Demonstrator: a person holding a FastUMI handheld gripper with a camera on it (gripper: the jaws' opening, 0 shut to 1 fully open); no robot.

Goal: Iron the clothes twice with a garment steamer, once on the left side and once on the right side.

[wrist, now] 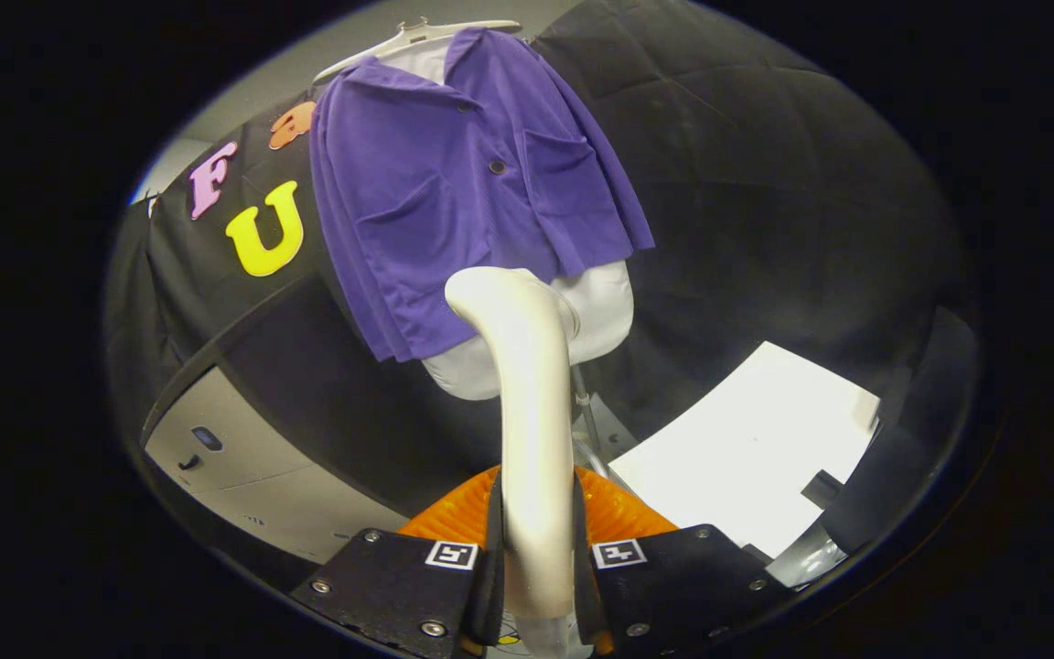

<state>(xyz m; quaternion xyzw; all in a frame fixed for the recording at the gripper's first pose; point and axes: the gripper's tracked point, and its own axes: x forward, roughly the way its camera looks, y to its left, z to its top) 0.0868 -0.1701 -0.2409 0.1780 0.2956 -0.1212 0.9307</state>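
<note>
A purple short-sleeved shirt (463,192) hangs on a white hanger (417,41) over a white dress form (596,316), beyond the fingers. The cream garment steamer (527,384) rises from between my fingers, and its curved head (500,288) sits in front of the shirt's lower hem, slightly toward its left half. Whether the head touches the cloth I cannot tell. My gripper (536,558) is shut on the steamer's handle, both fingers pressing its sides.
A white sheet (747,448) lies on the surface to the right of the fingers. A grey box-like unit (243,467) stands at the left. The dress form's metal pole (586,407) descends behind the steamer. An orange ribbed object (618,513) sits just behind the fingers.
</note>
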